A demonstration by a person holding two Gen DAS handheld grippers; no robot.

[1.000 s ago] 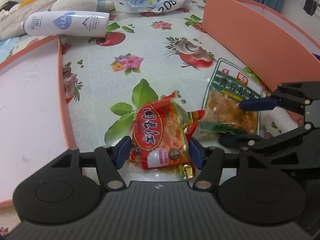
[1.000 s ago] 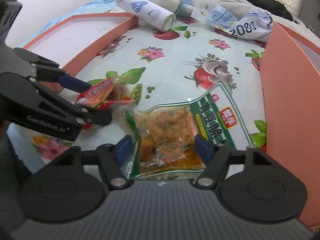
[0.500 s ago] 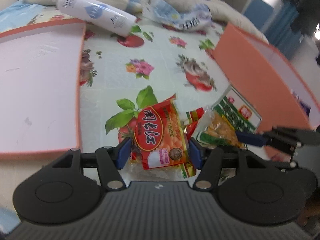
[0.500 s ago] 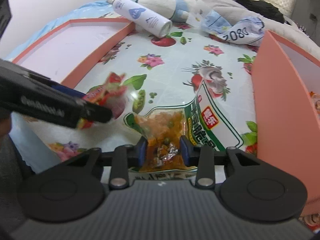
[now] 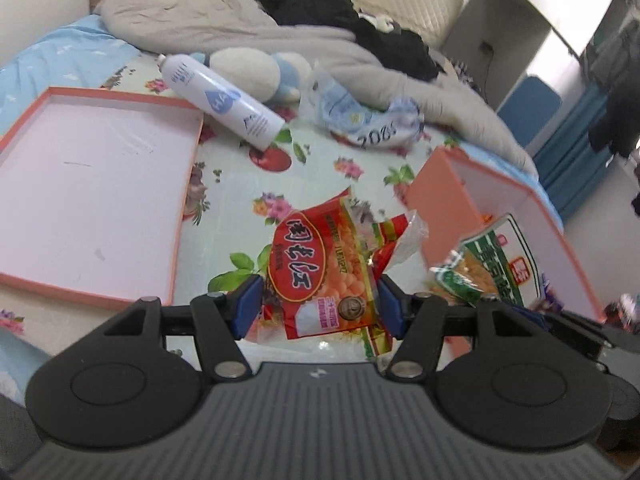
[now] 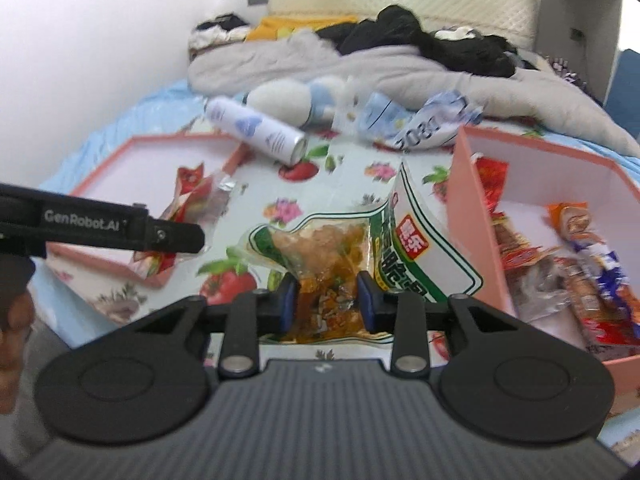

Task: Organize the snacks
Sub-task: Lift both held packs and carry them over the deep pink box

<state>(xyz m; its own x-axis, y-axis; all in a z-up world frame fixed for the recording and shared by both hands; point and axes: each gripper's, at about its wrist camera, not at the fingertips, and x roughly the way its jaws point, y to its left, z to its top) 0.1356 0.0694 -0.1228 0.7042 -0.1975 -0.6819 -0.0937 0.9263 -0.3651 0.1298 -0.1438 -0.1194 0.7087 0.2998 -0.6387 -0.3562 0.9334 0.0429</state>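
My left gripper (image 5: pixel 318 306) is shut on a red snack packet (image 5: pixel 320 268) and holds it above the flowered cloth. My right gripper (image 6: pixel 327 300) is shut on a green-and-white snack bag (image 6: pixel 360 252) with orange pieces inside, also lifted. The green bag shows at the right of the left wrist view (image 5: pixel 488 264). The red packet shows at the left of the right wrist view (image 6: pixel 192 216), behind the left gripper's finger (image 6: pixel 120 228). The salmon box (image 6: pixel 472 200) to the right holds several snack packets (image 6: pixel 568 256).
A shallow salmon lid (image 5: pixel 92 184) lies at the left. A white spray bottle (image 5: pixel 224 104) lies at the back, with a plush toy (image 5: pixel 256 68), crumpled wrappers (image 5: pixel 368 120), grey bedding and dark clothes behind it.
Both grippers have closed on their packets and lifted them off the cloth. The views have risen and tilted up, and the inside of the box now shows.
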